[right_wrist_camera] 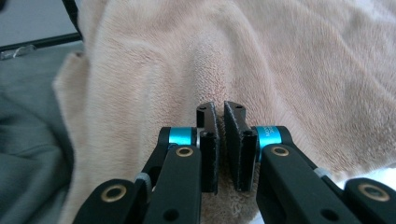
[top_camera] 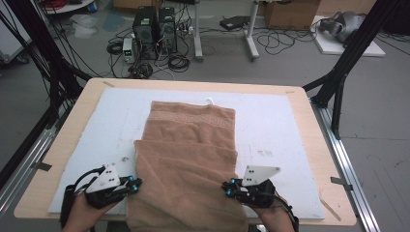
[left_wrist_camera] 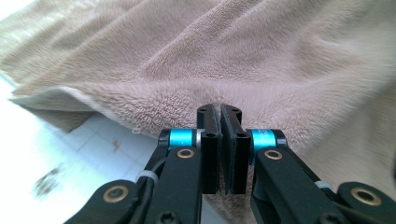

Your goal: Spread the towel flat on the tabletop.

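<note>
1. High view: a brown towel lies in the middle of the frame on a white sheet that covers the tabletop. Its near end hangs over the bottom edge of the tabletop, between the person's two hands.
2. The left tool sits at the lower left, touching the towel's side edge. The right tool sits at the lower right, at the other side edge.
3. In the left gripper view, the left tool's jaws are squeezed together on the fluffy edge of the towel. A little cloth is pinched between them.
4. In the right gripper view, the right tool's jaws are also nearly together, and a fold of the towel is caught in the thin gap.
5. The towel looks soft, floppy and light. It will bend and sag wherever nothing holds it.
6. It is not slippery and will not break. The fuzzy cloth should stay in the jaws well.
7. The best places to hold it are the two side edges or corners, one per tool, so it stays flat.
</note>
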`<state>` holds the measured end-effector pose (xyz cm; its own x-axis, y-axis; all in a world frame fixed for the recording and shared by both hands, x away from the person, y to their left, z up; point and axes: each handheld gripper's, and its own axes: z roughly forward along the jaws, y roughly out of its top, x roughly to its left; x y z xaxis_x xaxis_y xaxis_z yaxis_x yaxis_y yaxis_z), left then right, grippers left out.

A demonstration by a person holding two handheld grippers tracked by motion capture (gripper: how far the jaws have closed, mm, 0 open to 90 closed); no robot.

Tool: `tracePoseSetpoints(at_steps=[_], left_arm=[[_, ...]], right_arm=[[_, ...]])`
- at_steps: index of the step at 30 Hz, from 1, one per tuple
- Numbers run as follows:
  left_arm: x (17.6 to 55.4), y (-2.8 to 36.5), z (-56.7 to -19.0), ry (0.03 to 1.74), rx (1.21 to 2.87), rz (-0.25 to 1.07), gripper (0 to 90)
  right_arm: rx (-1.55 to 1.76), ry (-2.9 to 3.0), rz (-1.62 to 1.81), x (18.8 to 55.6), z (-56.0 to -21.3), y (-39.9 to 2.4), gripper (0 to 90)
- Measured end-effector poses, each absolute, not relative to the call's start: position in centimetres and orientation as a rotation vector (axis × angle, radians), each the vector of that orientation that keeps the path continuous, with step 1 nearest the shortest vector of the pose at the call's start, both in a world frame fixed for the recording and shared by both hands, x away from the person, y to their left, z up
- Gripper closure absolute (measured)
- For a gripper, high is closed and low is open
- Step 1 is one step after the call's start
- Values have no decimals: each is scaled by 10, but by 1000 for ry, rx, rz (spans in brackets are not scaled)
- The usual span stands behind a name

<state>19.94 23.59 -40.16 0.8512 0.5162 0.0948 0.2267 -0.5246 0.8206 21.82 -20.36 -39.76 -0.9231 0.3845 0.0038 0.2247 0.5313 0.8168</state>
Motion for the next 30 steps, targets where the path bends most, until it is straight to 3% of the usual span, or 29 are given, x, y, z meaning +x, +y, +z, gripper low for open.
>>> tracePoseSetpoints(at_steps=[8, 9, 10, 13, 23, 30], left_arm=[[146, 252, -386, 499, 2096, 376, 857], [142, 253, -385, 495, 2089, 381, 821], [139, 254, -384, 498, 2086, 386, 749], [143, 254, -385, 507, 2083, 392, 675], [189, 240, -424, 564, 2090, 351, 594], [200, 235, -442, 582, 2147, 307, 578]], right_arm=[[431, 2547, 1429, 172, -368, -205, 807], [423, 2542, 1445, 168, -364, -207, 742], [431, 2528, 1472, 167, -361, -209, 729], [450, 2521, 1448, 169, -359, -214, 703], [509, 2613, 1308, 201, -410, -203, 609], [590, 2686, 1207, 210, -440, -210, 609]])
